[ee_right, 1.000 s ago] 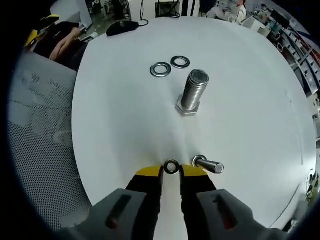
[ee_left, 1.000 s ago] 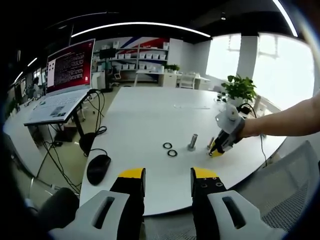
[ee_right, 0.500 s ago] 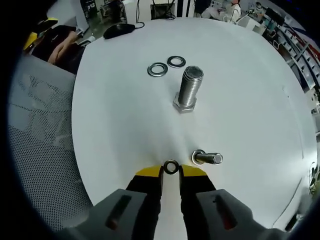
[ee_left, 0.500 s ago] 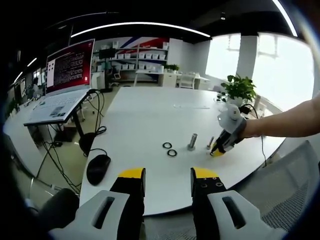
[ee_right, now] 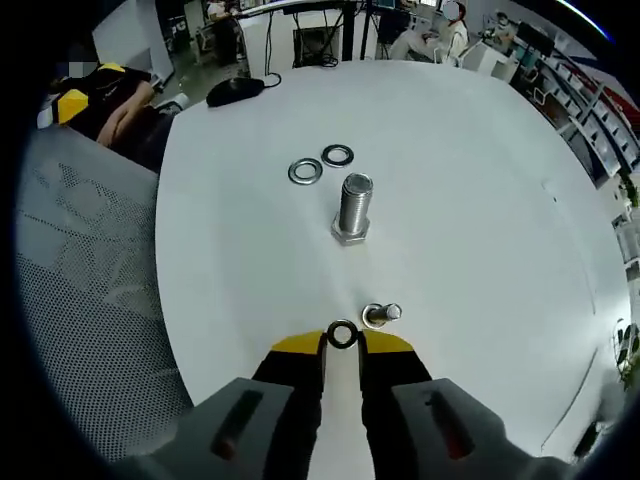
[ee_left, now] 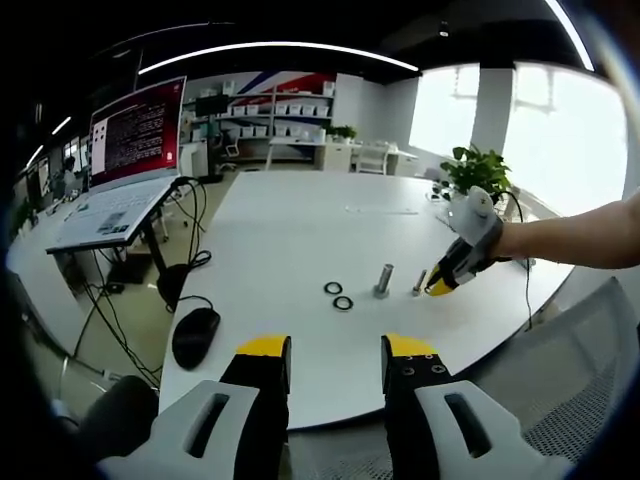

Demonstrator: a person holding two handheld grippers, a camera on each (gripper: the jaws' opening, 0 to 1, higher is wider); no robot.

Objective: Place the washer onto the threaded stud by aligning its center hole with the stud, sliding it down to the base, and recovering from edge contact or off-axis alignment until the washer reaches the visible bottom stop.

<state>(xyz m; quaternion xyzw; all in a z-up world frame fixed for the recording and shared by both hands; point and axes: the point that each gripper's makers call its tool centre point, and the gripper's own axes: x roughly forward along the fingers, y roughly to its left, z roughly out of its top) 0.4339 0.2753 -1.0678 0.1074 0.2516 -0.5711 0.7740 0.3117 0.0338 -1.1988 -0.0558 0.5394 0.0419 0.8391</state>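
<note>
Right hand-held gripper (ee_right: 342,343) has lifted washer (ee_right: 342,334) higher.

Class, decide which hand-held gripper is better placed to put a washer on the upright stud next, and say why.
Right. The right hand-held gripper already pinches a washer just short of the upright stud. The left hand-held gripper hangs open near the table edge.
</note>
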